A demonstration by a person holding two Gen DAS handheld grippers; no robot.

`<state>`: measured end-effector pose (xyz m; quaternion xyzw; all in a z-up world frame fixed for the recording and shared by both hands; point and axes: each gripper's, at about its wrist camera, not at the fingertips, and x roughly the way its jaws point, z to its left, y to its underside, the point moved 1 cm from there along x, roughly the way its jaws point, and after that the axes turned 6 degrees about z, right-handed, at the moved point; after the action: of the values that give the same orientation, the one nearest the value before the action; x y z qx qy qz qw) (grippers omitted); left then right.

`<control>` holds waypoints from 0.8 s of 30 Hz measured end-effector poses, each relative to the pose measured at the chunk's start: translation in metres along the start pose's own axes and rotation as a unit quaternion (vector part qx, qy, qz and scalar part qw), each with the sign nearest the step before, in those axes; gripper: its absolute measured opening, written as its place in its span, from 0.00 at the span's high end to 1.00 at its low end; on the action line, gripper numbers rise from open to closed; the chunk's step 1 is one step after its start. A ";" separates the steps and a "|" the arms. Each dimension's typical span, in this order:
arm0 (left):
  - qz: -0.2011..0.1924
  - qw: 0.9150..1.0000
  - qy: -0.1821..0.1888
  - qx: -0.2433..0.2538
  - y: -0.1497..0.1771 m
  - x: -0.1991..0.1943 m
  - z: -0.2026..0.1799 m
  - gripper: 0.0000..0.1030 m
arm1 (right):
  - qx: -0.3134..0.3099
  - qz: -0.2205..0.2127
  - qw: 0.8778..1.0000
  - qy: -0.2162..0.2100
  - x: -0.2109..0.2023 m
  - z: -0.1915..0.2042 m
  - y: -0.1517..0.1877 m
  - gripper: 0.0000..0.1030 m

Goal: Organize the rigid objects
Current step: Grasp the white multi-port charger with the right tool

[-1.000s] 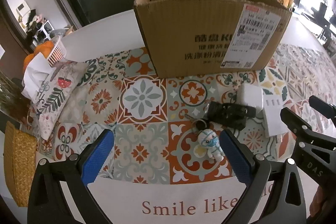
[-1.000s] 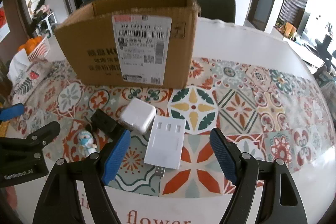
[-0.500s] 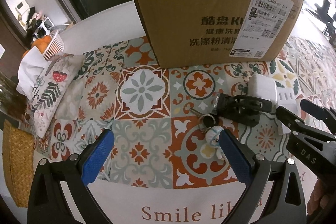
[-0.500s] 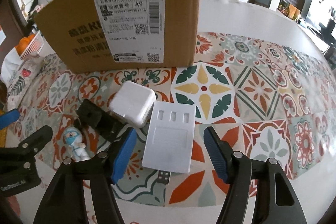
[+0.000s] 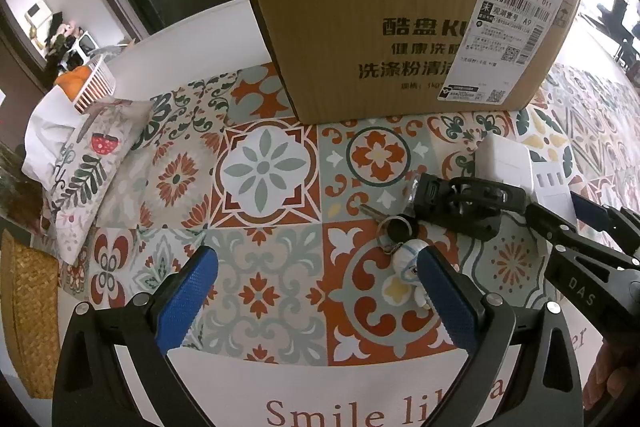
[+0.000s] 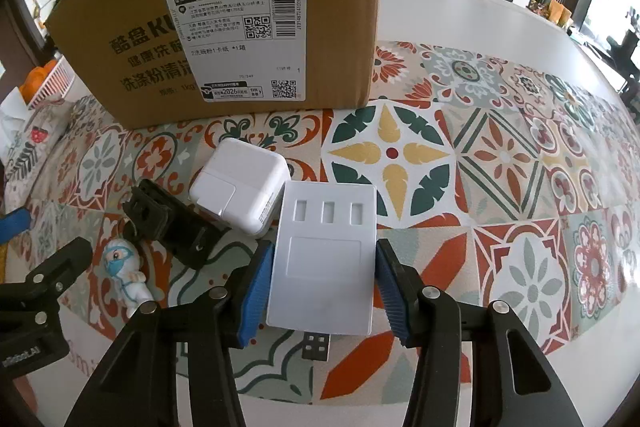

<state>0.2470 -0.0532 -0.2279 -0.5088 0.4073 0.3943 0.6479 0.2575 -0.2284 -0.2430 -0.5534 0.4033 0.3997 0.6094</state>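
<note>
Both blue pads of our right gripper point(image 6: 325, 277) press the white hub point(image 6: 325, 259), flat on the mat point(image 6: 500, 187) before the box point(image 6: 132, 39). Our left gripper point(image 5: 316, 291) gapes over the mat, empty.

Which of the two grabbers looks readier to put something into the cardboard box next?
The right gripper: its blue pads already squeeze the flat white USB hub, with the cardboard box right ahead. The left gripper is open and holds nothing; the little figure keychain lies by one finger.
</note>
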 end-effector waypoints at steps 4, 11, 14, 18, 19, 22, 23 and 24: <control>-0.004 1.000 0.008 0.008 -0.001 -0.002 -0.001 0.03 | 0.002 -0.005 1.000 0.000 -0.003 0.001 0.002 0.51; -0.014 0.998 0.049 0.042 -0.005 -0.009 -0.012 0.05 | 0.018 -0.020 1.000 0.000 -0.025 -0.008 0.007 0.52; -0.015 0.995 0.073 0.068 -0.010 -0.008 -0.021 0.05 | 0.031 -0.025 0.999 -0.001 -0.034 -0.014 0.009 0.51; -0.016 0.990 0.091 0.102 -0.016 -0.004 -0.038 0.05 | 0.049 -0.025 0.998 -0.003 -0.040 -0.021 0.011 0.52; -0.016 0.989 0.097 0.110 -0.017 -0.003 -0.043 0.05 | 0.053 -0.025 0.998 -0.003 -0.041 -0.023 0.012 0.52; -0.009 0.986 0.108 0.128 -0.020 0.001 -0.055 0.06 | 0.064 -0.020 0.998 -0.003 -0.040 -0.030 0.014 0.51; -0.008 0.985 0.112 0.132 -0.021 0.003 -0.057 0.06 | 0.069 -0.018 0.997 -0.004 -0.039 -0.033 0.016 0.51; -0.006 0.984 0.116 0.137 -0.022 0.004 -0.061 0.06 | 0.072 -0.016 0.997 -0.003 -0.038 -0.035 0.016 0.51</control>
<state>0.2611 -0.1160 -0.2337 -0.4601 0.5270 0.2688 0.6621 0.2270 -0.2638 -0.2157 -0.5133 0.4200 0.3616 0.6553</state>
